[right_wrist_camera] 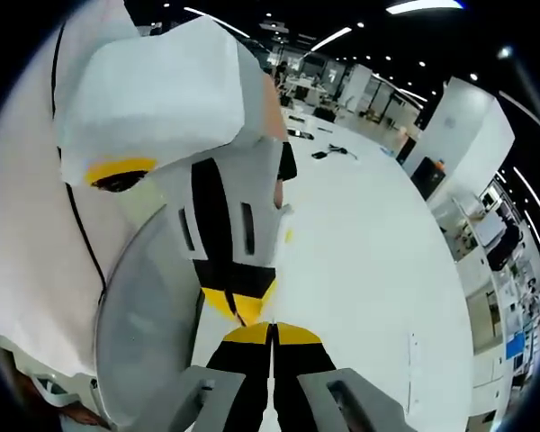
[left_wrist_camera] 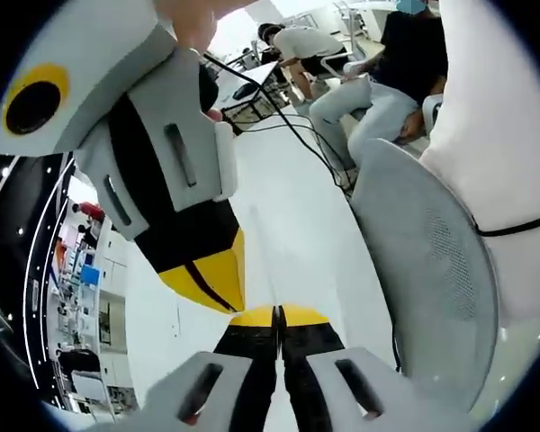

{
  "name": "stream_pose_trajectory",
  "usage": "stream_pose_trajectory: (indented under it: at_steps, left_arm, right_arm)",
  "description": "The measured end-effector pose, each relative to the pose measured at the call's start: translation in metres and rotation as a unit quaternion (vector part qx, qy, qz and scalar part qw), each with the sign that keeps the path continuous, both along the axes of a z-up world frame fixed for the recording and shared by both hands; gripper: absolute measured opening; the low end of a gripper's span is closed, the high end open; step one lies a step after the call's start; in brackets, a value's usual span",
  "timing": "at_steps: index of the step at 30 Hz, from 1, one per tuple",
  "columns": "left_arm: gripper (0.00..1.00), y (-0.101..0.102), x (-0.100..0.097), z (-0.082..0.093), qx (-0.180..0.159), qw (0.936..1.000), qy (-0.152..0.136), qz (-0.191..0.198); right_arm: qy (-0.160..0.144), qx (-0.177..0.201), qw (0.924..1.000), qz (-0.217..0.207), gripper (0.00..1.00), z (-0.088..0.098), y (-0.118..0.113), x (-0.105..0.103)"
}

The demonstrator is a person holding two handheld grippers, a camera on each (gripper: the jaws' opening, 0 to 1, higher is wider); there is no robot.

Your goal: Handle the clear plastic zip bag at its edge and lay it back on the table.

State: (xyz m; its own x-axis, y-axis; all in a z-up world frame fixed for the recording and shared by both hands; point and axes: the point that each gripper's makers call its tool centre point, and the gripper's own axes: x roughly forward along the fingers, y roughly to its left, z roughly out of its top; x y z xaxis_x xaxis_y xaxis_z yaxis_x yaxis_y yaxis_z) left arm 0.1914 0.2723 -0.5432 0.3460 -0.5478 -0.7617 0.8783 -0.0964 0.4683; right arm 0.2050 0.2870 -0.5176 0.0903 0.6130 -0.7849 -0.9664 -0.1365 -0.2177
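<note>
Left gripper view: left gripper [left_wrist_camera: 278, 314] closed, right gripper [left_wrist_camera: 218, 286] close

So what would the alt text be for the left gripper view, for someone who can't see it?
Two yellow-tipped tongs meet tip to tip over a white floor: this camera's own left tongs rise shut from the bottom, and the right tongs reach in from upper left, also shut. A grey mesh chair stands to the right, with seated people behind.

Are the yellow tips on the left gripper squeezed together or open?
Squeezed shut. In the left gripper view the left gripper has its two yellow tips touching, with only a thin dark line between them and nothing visibly caught there.
</note>
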Motion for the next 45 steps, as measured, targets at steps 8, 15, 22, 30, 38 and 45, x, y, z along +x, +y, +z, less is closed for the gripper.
stream_pose_trajectory:
  at_steps: [8,15,22,30,38,45]
  left_arm:
    - [0.0,0.0,-0.005,0.005,-0.019,0.9997,0.016,0.004]
    - [0.0,-0.004,-0.011,0.007,-0.029,0.9993,0.024,-0.002]
    - [0.0,-0.004,-0.015,0.005,-0.033,0.9986,0.041,-0.003]
    - [0.0,-0.005,-0.016,0.009,-0.043,0.9981,0.045,-0.002]
    - [0.0,-0.006,-0.011,0.014,-0.051,0.9981,0.034,0.002]
    - [0.0,-0.006,-0.004,0.016,-0.053,0.9984,0.021,0.008]
  right_arm:
    - [-0.003,0.009,0.9998,-0.019,0.0,0.004,-0.007,0.009]
    - [-0.004,0.011,0.9994,-0.034,0.0,0.004,-0.011,0.016]
    - [-0.013,0.017,0.9976,-0.066,0.0,0.007,-0.018,0.032]
    - [-0.016,0.017,0.9954,-0.093,0.0,0.007,-0.023,0.04]
    - [-0.005,0.015,0.9953,-0.096,0.0,0.001,-0.02,0.039]
    - [0.012,0.013,0.9951,-0.098,0.0,-0.003,-0.019,0.034]
